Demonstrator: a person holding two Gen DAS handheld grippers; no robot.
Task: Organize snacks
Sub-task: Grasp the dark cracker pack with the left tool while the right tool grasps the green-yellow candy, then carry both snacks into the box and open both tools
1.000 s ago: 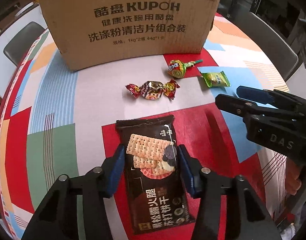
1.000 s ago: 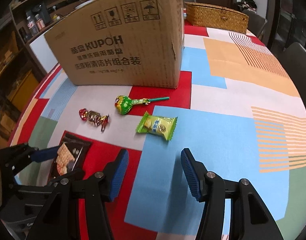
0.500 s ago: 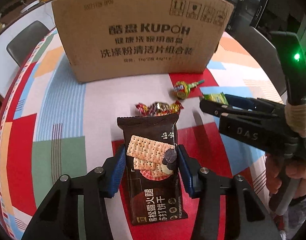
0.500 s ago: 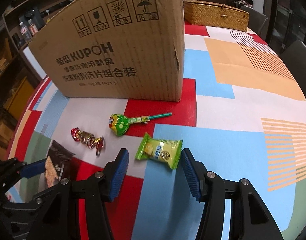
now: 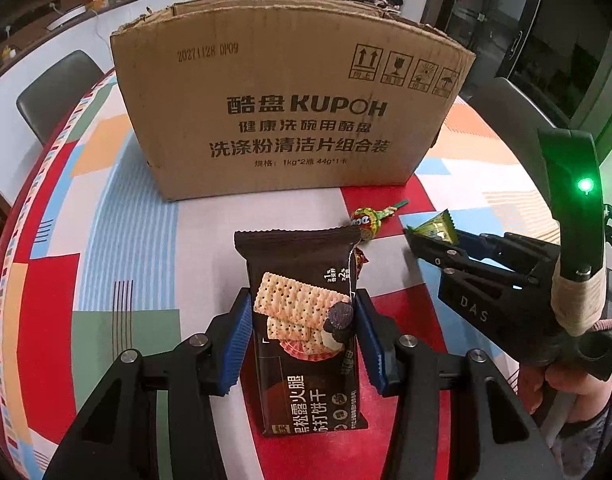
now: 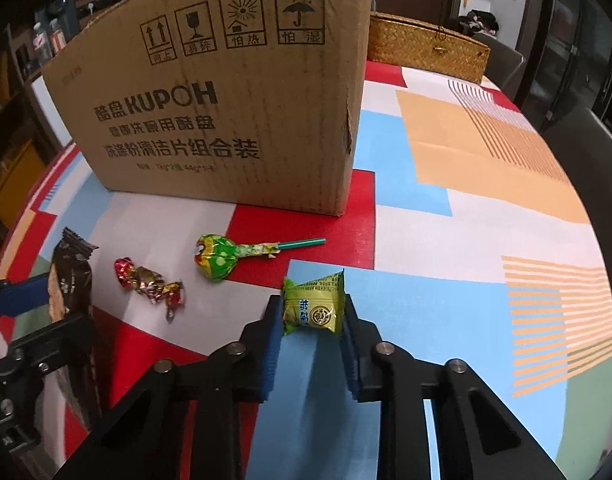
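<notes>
Snacks number four: left hand-held gripper (image 5: 301, 344) clamps cracker packet (image 5: 306, 332), right hand-held gripper (image 6: 312, 316) just closed on green candy (image 6: 313, 307).

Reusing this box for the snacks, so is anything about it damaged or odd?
Yes. The cardboard box has a ragged, torn top edge at its left corner, and the right wrist view shows a small tear on its front right vertical edge. It stands upright; otherwise nothing stands out.

Lollipop (image 6: 215, 258) and twist-wrapped candy (image 6: 151, 284) are lying on the table (image 6: 486, 216) before the cardboard box (image 6: 225, 120); wicker basket (image 6: 426, 48) is sitting behind.
</notes>
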